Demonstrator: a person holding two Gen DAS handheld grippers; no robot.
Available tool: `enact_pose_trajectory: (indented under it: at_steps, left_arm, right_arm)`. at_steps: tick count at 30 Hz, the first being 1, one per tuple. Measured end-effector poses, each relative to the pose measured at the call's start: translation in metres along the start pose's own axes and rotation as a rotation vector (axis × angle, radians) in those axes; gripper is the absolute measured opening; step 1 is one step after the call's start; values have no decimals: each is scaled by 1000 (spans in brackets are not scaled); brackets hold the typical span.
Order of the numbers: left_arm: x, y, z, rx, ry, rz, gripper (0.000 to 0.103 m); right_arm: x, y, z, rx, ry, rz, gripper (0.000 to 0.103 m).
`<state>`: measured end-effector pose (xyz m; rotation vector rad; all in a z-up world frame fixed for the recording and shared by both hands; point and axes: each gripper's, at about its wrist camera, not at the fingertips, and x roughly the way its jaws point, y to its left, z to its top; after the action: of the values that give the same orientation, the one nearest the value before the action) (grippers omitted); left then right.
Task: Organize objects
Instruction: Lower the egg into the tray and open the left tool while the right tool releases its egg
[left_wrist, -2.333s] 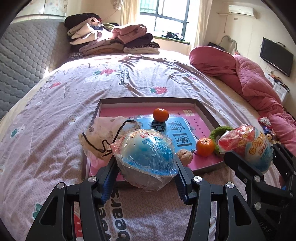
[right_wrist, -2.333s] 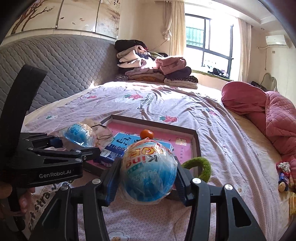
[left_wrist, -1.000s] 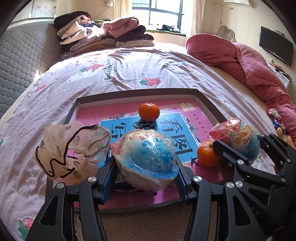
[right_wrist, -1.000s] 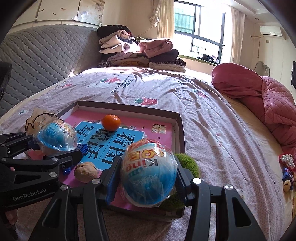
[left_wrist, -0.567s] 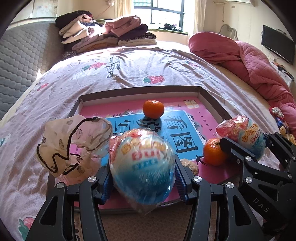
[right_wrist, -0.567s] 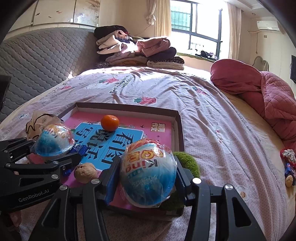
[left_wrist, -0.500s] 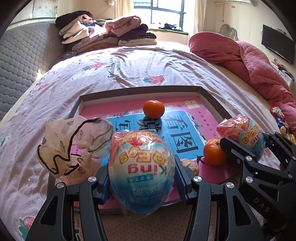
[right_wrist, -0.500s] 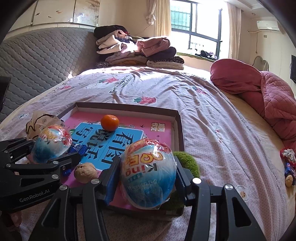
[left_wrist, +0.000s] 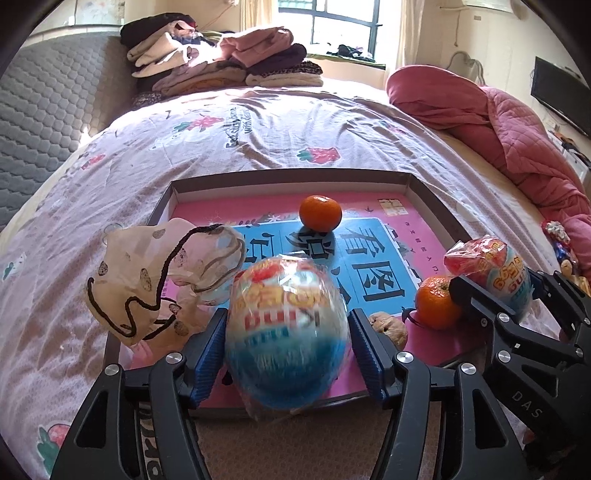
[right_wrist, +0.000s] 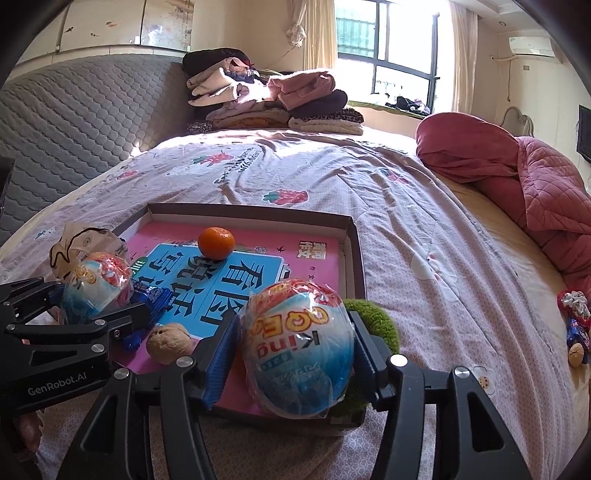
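My left gripper (left_wrist: 288, 347) has a wrapped toy egg (left_wrist: 286, 332) between its blue pads over the near edge of the shallow box tray (left_wrist: 424, 188); the egg is blurred and there are gaps at the pads. My right gripper (right_wrist: 293, 350) is shut on a second wrapped egg (right_wrist: 299, 347) over the tray's near right corner. In the tray lie a mandarin (left_wrist: 320, 213), a second mandarin (left_wrist: 436, 302), a walnut (left_wrist: 388, 326) and a beige drawstring pouch (left_wrist: 155, 280). A green fuzzy ring (right_wrist: 376, 317) sits at the tray's right edge.
The tray rests on a bed with a patterned pink sheet (left_wrist: 258, 122). A pink quilt (left_wrist: 498, 122) lies at right, folded clothes (left_wrist: 221, 62) at the far end, a grey padded headboard (right_wrist: 74, 110) at left. Small toys (right_wrist: 574, 325) lie at the bed's right side.
Both grippers moved forward over the tray. The egg in my left gripper has turned between the pads and sunk lower; the pads now stand apart from it. The right egg stays gripped.
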<state>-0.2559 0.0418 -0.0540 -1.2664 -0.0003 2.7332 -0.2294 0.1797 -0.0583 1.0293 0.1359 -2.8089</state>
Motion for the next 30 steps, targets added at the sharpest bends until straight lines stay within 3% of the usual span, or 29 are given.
enact_pose_trajectory:
  at_steps: [13, 30]
  left_arm:
    - [-11, 5, 1, -32, -13, -12, 73]
    - [-37, 4, 5, -33, -53, -6, 74]
  right_arm:
    - [-7, -4, 2, 23, -18, 3, 61]
    - [-29, -6, 10, 25, -86, -26, 62]
